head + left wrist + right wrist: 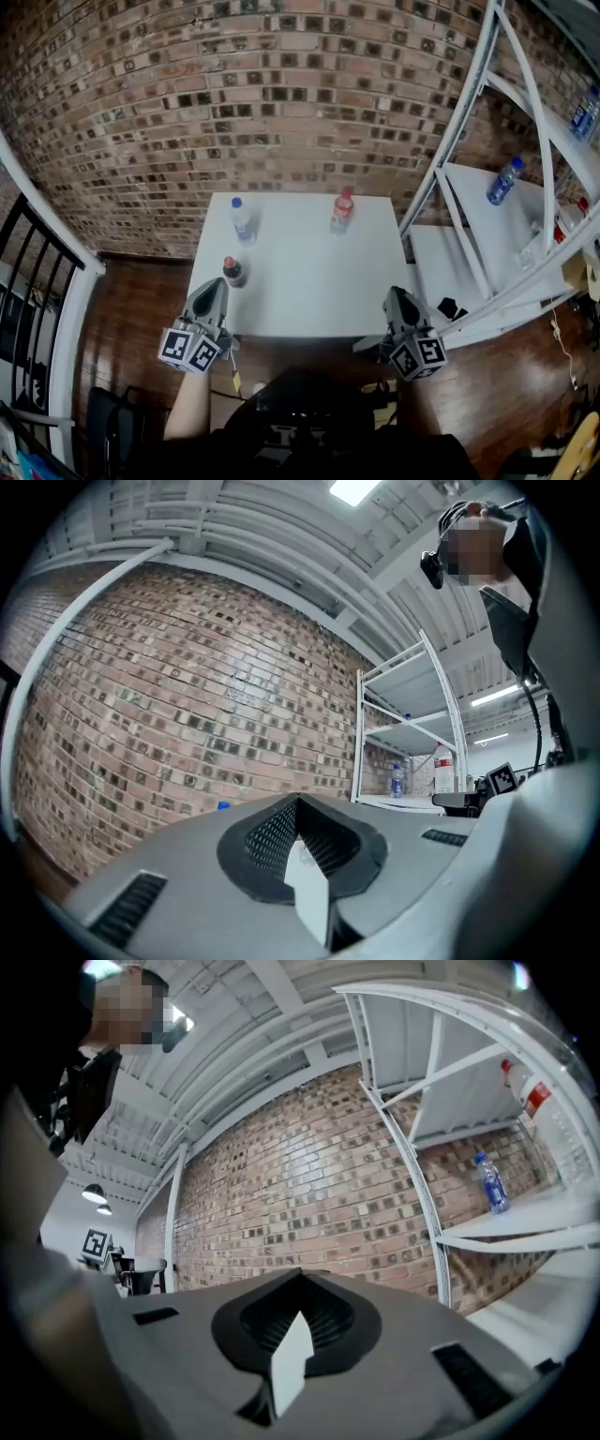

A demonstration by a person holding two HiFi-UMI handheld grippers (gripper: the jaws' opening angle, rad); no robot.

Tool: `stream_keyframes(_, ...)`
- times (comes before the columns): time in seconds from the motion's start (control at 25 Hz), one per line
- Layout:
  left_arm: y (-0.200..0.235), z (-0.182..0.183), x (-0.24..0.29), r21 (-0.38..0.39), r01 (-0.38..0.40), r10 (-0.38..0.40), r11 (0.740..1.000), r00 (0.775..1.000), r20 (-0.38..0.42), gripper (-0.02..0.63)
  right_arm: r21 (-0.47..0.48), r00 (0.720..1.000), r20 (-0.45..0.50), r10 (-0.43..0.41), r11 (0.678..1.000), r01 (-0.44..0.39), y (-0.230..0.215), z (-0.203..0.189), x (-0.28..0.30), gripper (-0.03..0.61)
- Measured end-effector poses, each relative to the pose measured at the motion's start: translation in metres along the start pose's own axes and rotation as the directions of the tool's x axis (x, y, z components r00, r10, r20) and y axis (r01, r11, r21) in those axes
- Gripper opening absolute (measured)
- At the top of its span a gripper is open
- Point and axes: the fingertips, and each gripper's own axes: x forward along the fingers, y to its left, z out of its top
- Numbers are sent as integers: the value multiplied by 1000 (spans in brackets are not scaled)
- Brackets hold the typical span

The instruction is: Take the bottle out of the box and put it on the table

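Observation:
Three bottles stand on the white table [309,281]: a clear one with a blue cap [242,220], a clear one with a red cap and red label [341,212], and a dark cola bottle with a red cap [233,272]. No box shows in any view. My left gripper [217,287] hovers at the table's near left edge, just in front of the cola bottle, shut and empty [298,804]. My right gripper [393,294] is at the near right corner, also shut with nothing in it [300,1288].
A white metal shelf rack [469,197] stands right of the table, with a blue-label bottle [503,181] on it and another higher up [583,112]. A brick wall [281,103] is behind the table. A black railing [28,272] is at the left.

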Motion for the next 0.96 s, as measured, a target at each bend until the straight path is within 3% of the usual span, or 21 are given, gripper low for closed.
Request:
stream_keyframes(0.36, 10, -1, -3, -5, -20, 20, 1000, 1000, 1, 0, 100, 1000, -13, -10, 995, 12, -7, -13, 12, 0)
stream_keyframes(0.96, 21, 4, -7, -7, -36, 36, 999, 999, -4, 0, 117, 1000, -27, 10, 993, -7, 0, -15, 22, 0)
